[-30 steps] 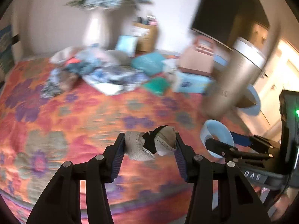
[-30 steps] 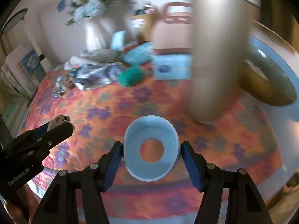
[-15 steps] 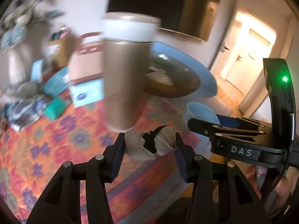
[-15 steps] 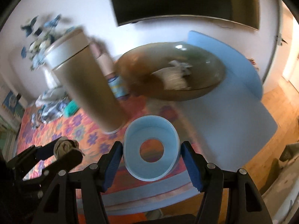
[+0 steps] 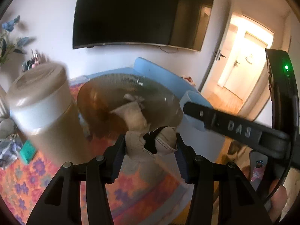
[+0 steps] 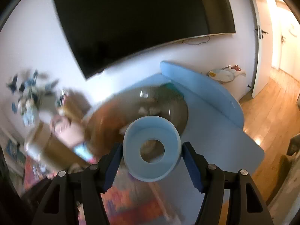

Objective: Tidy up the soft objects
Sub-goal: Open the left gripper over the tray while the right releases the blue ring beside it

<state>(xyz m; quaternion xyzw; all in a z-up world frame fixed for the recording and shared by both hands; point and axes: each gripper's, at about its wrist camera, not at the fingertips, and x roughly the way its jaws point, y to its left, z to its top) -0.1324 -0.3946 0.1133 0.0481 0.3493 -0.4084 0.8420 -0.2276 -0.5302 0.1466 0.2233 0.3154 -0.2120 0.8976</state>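
My left gripper (image 5: 150, 144) is shut on a beige lace bundle tied with a black band (image 5: 151, 140), held above the near edge of a brown glass bowl (image 5: 112, 86). In that bowl lies a pale cloth bundle (image 5: 133, 112). My right gripper (image 6: 151, 150) is shut on a light blue plastic cup with a round hole in its bottom (image 6: 151, 150), its open mouth towards the camera; the same bowl (image 6: 105, 123) sits just behind it. In the left wrist view the right gripper's black finger (image 5: 230, 125) crosses at right with the blue cup (image 5: 191, 101) at its tip.
A tall beige canister with a white band (image 5: 39, 108) stands left of the bowl on the floral orange cloth (image 5: 28, 183). A light blue board (image 6: 206, 93) lies behind the bowl. A dark wall screen (image 5: 138, 13) hangs above. A doorway (image 5: 245, 63) opens at right over wooden floor (image 6: 271, 116).
Both grippers swung right and rose, from over the floral cloth and clothes pile to the brown bowl. The canister slid left in view. Both grips are unchanged.
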